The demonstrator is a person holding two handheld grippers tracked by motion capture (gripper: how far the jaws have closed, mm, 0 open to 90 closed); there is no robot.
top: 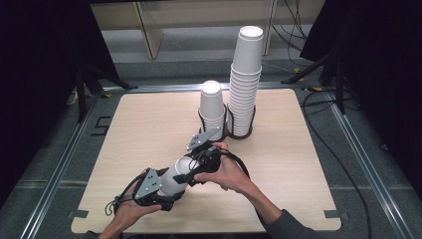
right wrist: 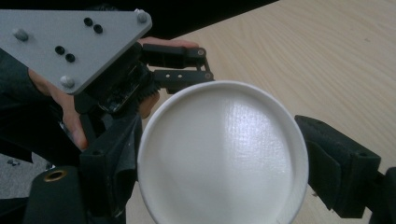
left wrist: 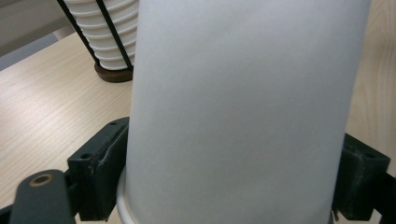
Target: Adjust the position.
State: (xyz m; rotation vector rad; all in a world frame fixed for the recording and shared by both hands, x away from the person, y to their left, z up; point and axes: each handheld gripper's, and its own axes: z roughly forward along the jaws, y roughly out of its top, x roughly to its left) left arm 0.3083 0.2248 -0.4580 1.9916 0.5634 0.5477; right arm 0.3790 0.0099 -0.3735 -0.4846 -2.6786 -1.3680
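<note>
The left tool (top: pixel 166 185) pinches the paper cup (top: pixel 177 175) lying on its side, mouth facing the right tool (top: pixel 196 172), whose jaws straddle its rim without visibly pressing.

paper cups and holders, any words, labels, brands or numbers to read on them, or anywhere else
None: no readable text in any view.
The held paper cup is plain white.
The short cup stack and tall cup stack are unprinted.
The wooden table bears no label.
</note>
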